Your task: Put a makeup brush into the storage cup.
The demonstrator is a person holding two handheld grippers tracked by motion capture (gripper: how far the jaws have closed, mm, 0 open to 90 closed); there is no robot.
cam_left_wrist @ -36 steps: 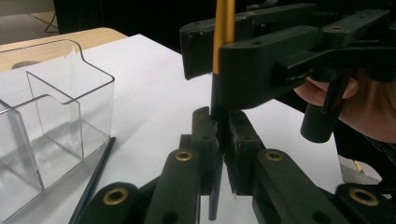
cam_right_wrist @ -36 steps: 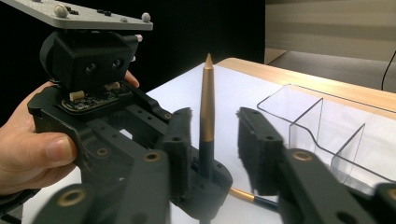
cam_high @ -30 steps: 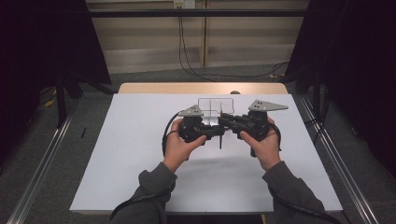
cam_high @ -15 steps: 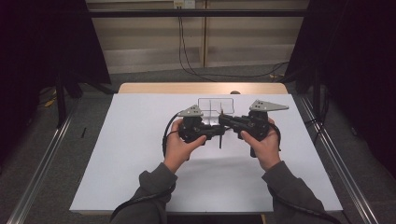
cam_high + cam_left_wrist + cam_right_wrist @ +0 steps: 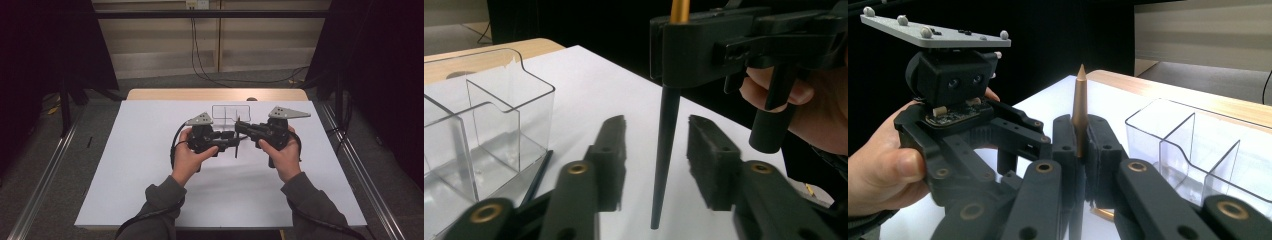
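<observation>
A: Where's the pen right now?

B: It stands nearly upright above the white bench, clamped in the right gripper. In the right gripper view its gold pointed end rises above the two pads, which press on it from either side. In the left gripper view its black tapered end hangs down below that gripper, tip close to the bench top.

A: And the left gripper?

B: Released. Its jaws have just been opening; the pen's black shaft sits in the gap between them, but neither pad touches it.

A: So both grippers meet at the same spot?

B: Yes. From the high view the left gripper and right gripper face each other around the middle of the bench, nose to nose, each held in a hand, with the thin dark pen between them.

A: Anything else nearby?

B: A clear plastic organizer with dividers stands just behind the grippers, toward the far edge of the bench. In the left gripper view a thin dark stick lies on the bench beside the organizer's wall
</observation>
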